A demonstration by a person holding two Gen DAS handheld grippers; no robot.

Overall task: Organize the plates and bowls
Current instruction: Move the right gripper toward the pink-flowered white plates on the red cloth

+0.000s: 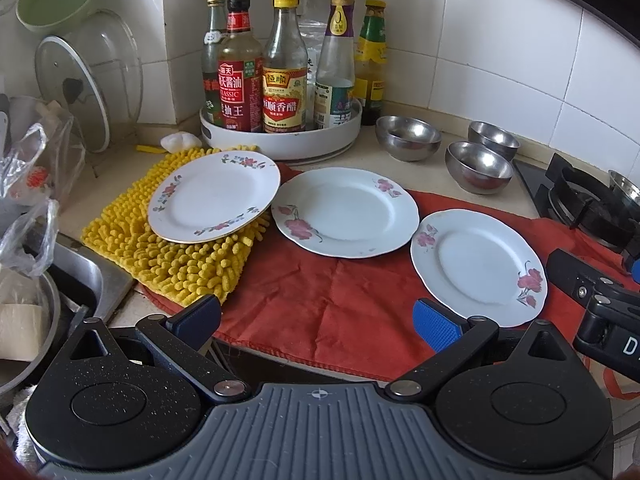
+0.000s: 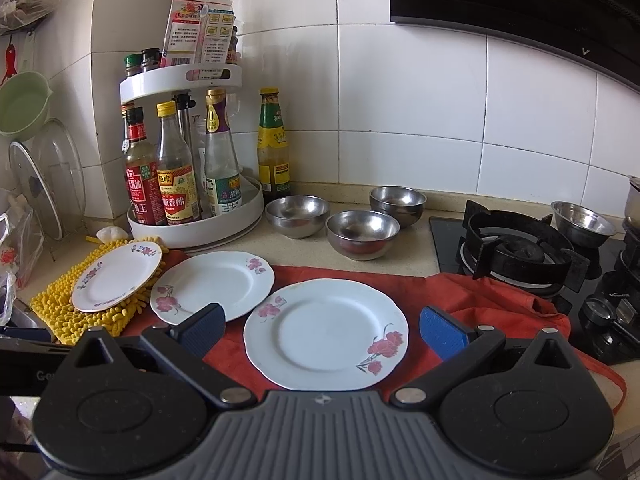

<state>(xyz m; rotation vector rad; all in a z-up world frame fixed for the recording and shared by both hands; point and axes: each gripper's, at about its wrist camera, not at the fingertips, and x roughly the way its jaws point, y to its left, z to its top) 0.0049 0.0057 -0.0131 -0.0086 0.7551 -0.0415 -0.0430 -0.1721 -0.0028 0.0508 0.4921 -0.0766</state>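
The beige stone countertop (image 2: 412, 240) carries a red cloth (image 2: 452, 288), a yellow chenille mat (image 1: 168, 256), a white two-tier bottle turntable (image 2: 196, 220), three round stainless-steel bowls (image 2: 362, 234) near the tiled wall, and a black gas hob (image 2: 520, 256).

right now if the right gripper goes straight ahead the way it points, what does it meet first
Most likely the nearest floral plate on the red cloth, lying between the open fingers of the right gripper; depth is hard to judge.

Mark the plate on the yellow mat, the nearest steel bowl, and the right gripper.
Plate on the yellow mat (image 2: 116, 278), right wrist view, bare centre.
Nearest steel bowl (image 2: 362, 234), right wrist view, inside.
Right gripper (image 2: 320, 330), right wrist view, midway between open fingertips.
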